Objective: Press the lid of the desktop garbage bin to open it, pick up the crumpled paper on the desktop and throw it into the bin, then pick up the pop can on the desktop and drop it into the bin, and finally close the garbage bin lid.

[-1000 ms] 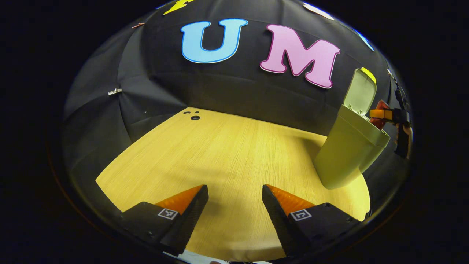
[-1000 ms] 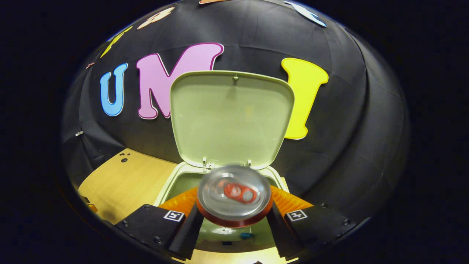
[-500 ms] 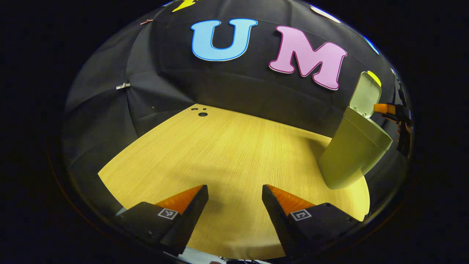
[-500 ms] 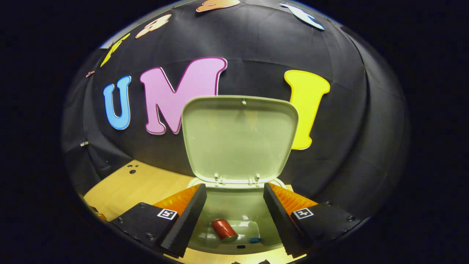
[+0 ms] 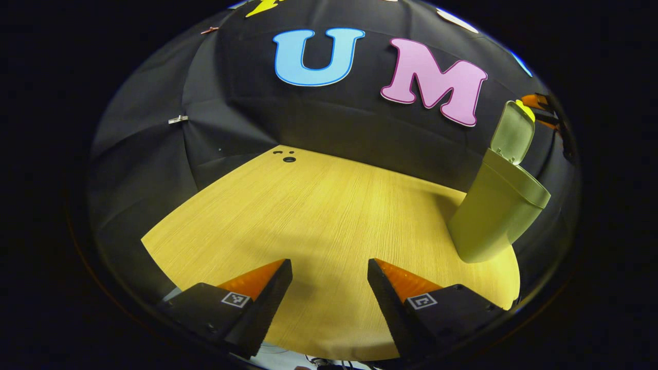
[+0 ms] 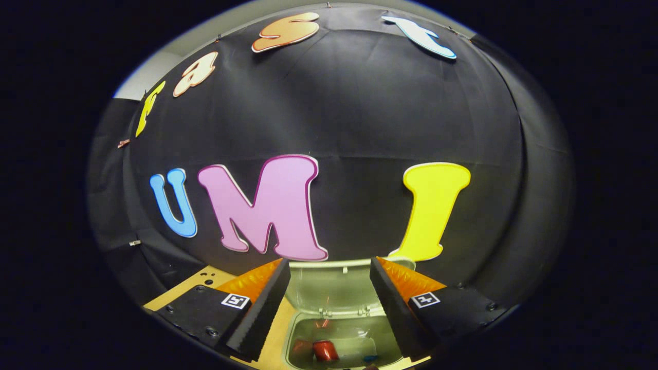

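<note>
Black cloth backs the booth, with a wood-grain desk [image 5: 318, 216] in front of it.

Left gripper view: we see the left tool [image 5: 329, 293] at the near edge, its two fingers spread wide apart with nothing between them, hanging over bare desk. At the far right of the desk stands the green garbage bin [image 5: 493, 216], upright, its lid [image 5: 511, 133] swung up on its hinge. Just past the lid, at the right edge, we catch a small bit of the other tool [image 5: 540, 103]; too small for us to judge its fingers from here. A few dark holes [image 5: 288, 156] sit at the far edge of the desk.

Right gripper view: we see the right tool [image 6: 329, 303] held above the bin [image 6: 344, 339], fingers spread apart and gripping nothing. Between them, the raised lid [image 6: 329, 285] stands against the cloth, and below it the bin's mouth is open. The red pop can [image 6: 325, 351] lies on its side at the bottom of the bin. We make out something pale beside it, but cannot tell whether that is the crumpled paper. A strip of desk [image 6: 205, 282] shows at the left.
</note>
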`<state>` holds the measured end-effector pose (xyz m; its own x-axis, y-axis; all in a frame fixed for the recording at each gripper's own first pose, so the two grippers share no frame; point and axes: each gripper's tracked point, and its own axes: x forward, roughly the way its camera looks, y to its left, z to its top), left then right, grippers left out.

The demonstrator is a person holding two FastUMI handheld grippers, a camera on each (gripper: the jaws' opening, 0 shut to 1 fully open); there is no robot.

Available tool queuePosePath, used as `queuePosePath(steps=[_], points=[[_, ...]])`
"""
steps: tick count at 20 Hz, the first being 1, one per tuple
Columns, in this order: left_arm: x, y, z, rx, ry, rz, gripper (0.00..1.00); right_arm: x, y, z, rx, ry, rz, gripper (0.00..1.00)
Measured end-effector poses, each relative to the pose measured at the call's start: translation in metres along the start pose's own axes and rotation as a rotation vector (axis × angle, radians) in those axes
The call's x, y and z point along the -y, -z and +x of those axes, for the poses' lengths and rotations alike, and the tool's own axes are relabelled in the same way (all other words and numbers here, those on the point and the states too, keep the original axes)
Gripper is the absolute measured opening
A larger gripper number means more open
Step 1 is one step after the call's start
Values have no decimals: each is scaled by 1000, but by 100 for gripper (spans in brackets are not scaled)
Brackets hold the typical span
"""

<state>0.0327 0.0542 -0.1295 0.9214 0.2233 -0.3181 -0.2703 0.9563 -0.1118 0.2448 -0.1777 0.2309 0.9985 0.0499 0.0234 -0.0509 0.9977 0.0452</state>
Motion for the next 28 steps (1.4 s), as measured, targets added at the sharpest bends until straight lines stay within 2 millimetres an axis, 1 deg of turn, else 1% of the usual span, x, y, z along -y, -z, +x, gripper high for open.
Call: queuePosePath(steps=[2,3,4,6,7,10,11,12,13,14,17,19,21,24,28], points=[[-4,7,-4,-9,-15,-13,95,6,-13,16,-4,11,-42,97],[-8,11,-7,-13,-26,-18,95,10,-17,25,-14,22,-50,100],[-12,13,-9,-13,-38,-18,95,11,-20,34,-19,26,-50,97],[-17,14,-14,-2,-59,-20,95,10,-19,52,-41,22,-50,98],[-19,15,-17,2,-67,-26,95,8,-16,61,-60,12,-55,97],[-27,17,-24,8,-90,-51,95,0,7,78,-148,-18,-72,98],[-31,18,-26,9,-100,-58,95,-3,16,81,-175,-27,-76,98],[-33,19,-28,10,-108,-67,95,-1,30,88,-197,-28,-90,98],[-36,20,-28,11,-114,-77,95,1,35,89,-210,-24,-107,98],[-37,21,-28,11,-117,-85,95,1,40,89,-222,-24,-117,98],[-38,26,-33,8,-118,-88,95,1,43,84,-239,-18,-93,97],[-36,27,-34,7,-110,-76,95,2,48,74,-258,-21,-69,98],[-34,30,-36,8,-101,-58,95,1,57,60,-272,-24,-44,98],[-31,36,-39,3,-82,-47,95,7,80,32,-311,-4,-20,98],[-26,46,-42,-15,-48,-32,95,14,128,-3,-363,24,-72,98]])
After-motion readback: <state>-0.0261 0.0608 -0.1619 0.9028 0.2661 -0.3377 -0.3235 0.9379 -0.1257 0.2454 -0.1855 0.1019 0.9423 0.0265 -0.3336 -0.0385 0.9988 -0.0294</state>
